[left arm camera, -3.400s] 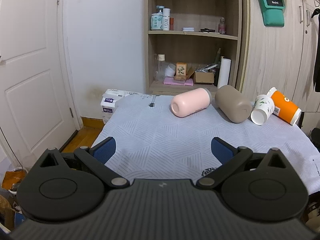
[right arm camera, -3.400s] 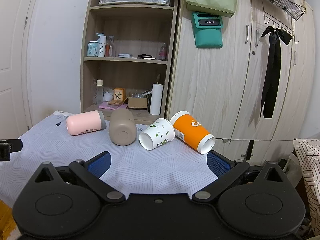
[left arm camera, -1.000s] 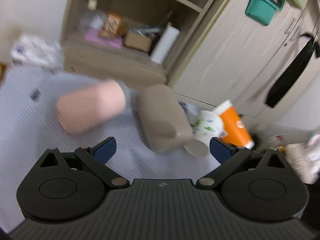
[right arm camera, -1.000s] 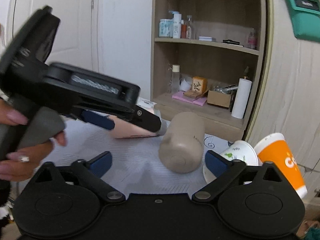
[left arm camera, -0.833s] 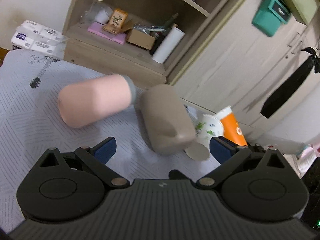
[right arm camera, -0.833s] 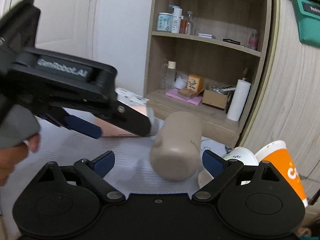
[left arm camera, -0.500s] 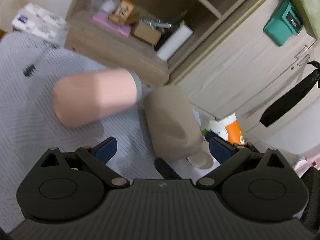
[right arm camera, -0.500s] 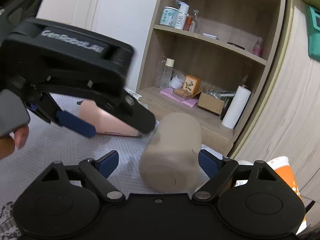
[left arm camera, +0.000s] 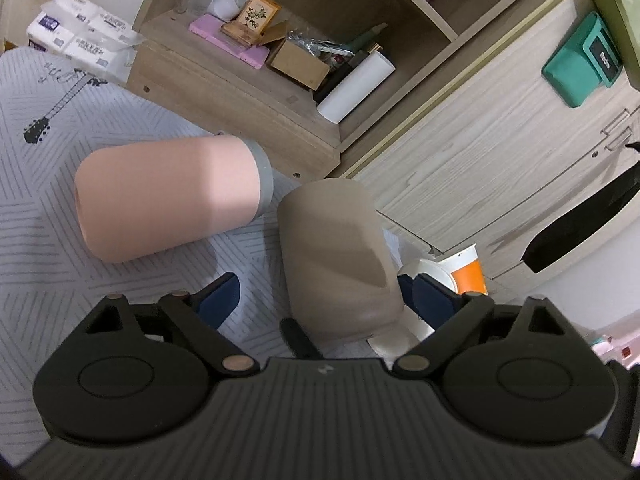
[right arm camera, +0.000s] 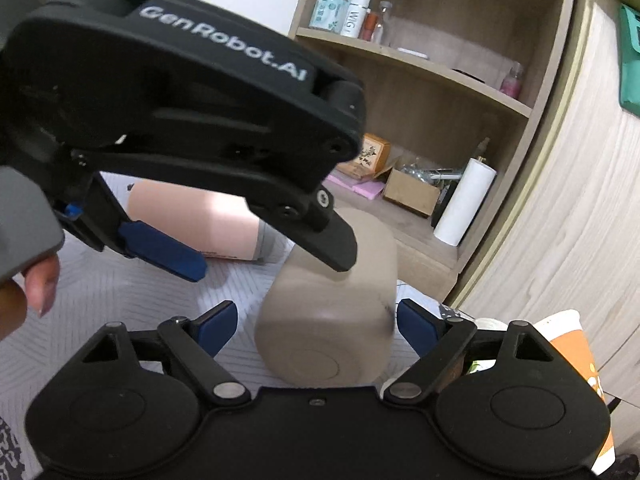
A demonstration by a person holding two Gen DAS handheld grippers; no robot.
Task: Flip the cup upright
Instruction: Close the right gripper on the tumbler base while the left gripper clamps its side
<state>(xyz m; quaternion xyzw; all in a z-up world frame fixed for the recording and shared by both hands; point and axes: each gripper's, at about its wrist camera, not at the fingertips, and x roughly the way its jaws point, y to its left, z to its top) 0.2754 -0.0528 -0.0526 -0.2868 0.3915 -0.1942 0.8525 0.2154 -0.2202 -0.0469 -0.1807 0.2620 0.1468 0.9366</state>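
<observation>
My left gripper (right arm camera: 264, 258) blocks most of the pink cup (right arm camera: 192, 208) in the right wrist view; only part of its side and the grey band show. The tan cup (right arm camera: 332, 320) there is motion-blurred at its far end, and its near end drops behind my right gripper (right arm camera: 318, 322) body. In the left wrist view the tan cup (left arm camera: 340, 264) covers nearly all the white paper cup (left arm camera: 404, 340), so its print can't be read. The orange cup (left arm camera: 468, 276) is just a sliver behind my pad. In the right wrist view the orange cup (right arm camera: 580, 356) is half hidden by my body; its logo is cut off. Shelf bottle labels (right arm camera: 354, 18) are too small to read.
</observation>
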